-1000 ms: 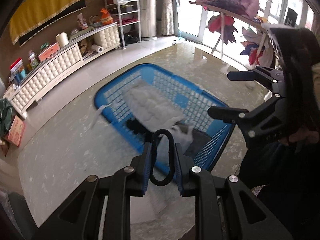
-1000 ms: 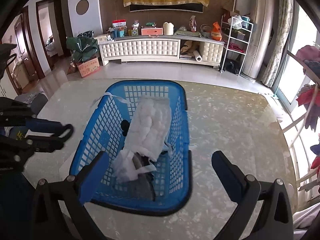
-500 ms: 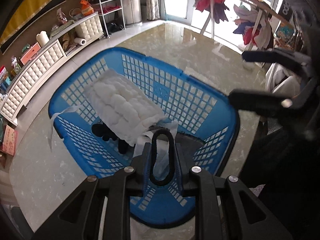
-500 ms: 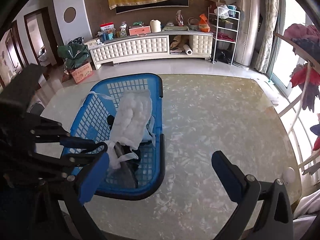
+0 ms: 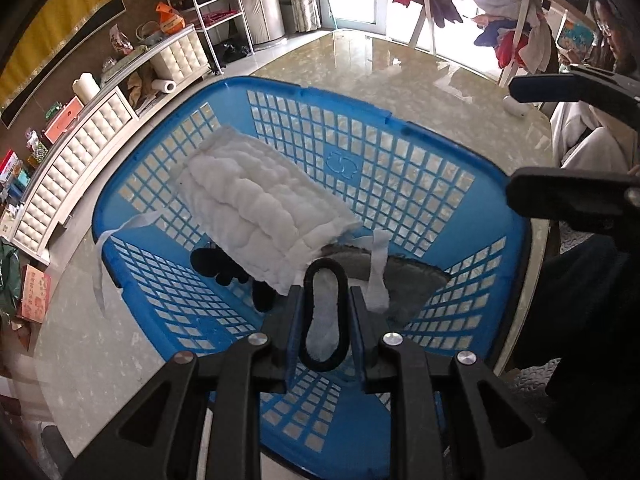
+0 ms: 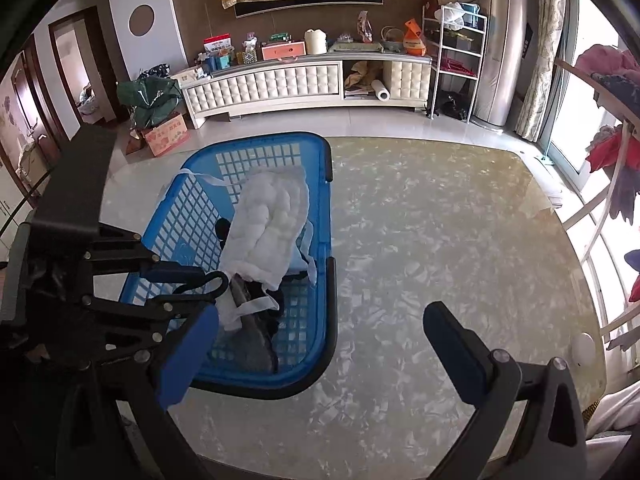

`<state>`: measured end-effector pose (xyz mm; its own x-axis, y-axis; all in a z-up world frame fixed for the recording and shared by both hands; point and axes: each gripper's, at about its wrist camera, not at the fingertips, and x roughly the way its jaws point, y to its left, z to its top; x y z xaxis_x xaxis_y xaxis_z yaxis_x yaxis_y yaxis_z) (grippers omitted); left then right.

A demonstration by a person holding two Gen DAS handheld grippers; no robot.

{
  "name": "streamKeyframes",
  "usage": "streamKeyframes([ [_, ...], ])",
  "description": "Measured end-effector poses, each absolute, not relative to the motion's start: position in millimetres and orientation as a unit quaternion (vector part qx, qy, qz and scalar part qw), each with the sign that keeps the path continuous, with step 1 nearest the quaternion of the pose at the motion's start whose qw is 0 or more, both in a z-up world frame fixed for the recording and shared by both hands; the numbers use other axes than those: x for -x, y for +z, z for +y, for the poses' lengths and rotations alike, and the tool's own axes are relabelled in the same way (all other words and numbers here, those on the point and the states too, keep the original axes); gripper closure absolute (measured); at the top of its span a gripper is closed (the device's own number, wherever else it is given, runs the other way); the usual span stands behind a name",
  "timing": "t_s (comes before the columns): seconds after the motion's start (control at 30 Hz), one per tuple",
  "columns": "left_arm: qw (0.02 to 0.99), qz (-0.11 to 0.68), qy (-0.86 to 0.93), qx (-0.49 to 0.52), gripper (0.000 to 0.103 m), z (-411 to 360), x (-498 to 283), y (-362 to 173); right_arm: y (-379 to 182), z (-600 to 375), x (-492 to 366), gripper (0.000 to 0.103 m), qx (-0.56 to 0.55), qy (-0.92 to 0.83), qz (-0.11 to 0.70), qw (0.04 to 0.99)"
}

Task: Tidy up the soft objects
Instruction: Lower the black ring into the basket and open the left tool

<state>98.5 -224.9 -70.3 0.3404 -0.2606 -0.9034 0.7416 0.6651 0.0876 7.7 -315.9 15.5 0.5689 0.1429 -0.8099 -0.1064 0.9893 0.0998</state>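
Beneath left hand-held gripper [image 5: 323,322] (pinching a black loop [image 5: 322,312]): blue basket [image 5: 420,168], white quilted pad [image 5: 264,204]. Depositing step; release next. Right hand-held gripper [image 6: 320,344] wide, idle.

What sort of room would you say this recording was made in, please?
Most likely a home living room: a long white tufted cabinet cluttered with household items along the wall, a clothes drying rack by the glass doors, and a blue laundry basket on a marble-patterned table.

Bare tabletop [image 6: 440,240] right of the blue basket [image 6: 328,320]; white quilted pad [image 5: 260,200] across its opening.
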Motion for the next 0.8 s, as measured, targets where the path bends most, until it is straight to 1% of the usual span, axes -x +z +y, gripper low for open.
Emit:
streamKeyframes([
  [0.1,0.78,0.472,-0.319,-0.258,0.083,-225.4,-98.2,-71.6,16.4,-317.3,-7.5,0.0,-0.02,0.071,0.461,0.884],
  [0.17,0.781,0.47,-0.318,-0.262,0.078,-225.7,-98.3,-71.5,16.7,-317.6,-8.0,0.0,-0.02,0.073,0.462,0.884],
  [0.23,0.785,0.468,-0.311,-0.261,0.066,-224.6,-99.8,-69.1,16.8,-317.2,-8.0,0.0,-0.018,0.075,0.464,0.883],
  [0.27,0.787,0.468,-0.309,-0.26,0.063,-224.1,-101.4,-68.6,16.7,-317.2,-7.9,0.0,-0.018,0.076,0.464,0.882],
  [0.3,0.788,0.466,-0.308,-0.258,0.057,-222.9,-102.3,-67.6,16.6,-317.3,-7.7,0.0,-0.017,0.077,0.465,0.882],
  [0.33,0.79,0.465,-0.309,-0.255,0.048,-221.9,-102.9,-66.0,16.3,-316.9,-8.2,0.0,-0.017,0.078,0.466,0.881],
  [0.37,0.79,0.464,-0.311,-0.253,0.044,-221.3,-103.0,-65.1,16.2,-317.1,-8.1,0.0,-0.017,0.078,0.466,0.881],
  [0.43,0.79,0.46,-0.319,-0.251,0.028,-221.2,-101.2,-62.4,16.5,-318.2,-7.7,0.0,-0.018,0.078,0.467,0.88],
  [0.5,0.793,0.453,-0.322,-0.251,0.022,-221.3,-98.8,-59.0,16.7,-318.7,-8.2,0.0,-0.02,0.079,0.468,0.88],
  [0.53,0.797,0.448,-0.32,-0.25,0.02,-220.7,-98.0,-56.3,16.8,-319.0,-8.1,0.0,-0.02,0.079,0.469,0.88],
  [0.8,0.813,0.429,-0.312,-0.241,0.018,-206.6,-95.2,-36.0,16.4,-312.5,-8.0,0.0,-0.012,0.087,0.467,0.88],
])
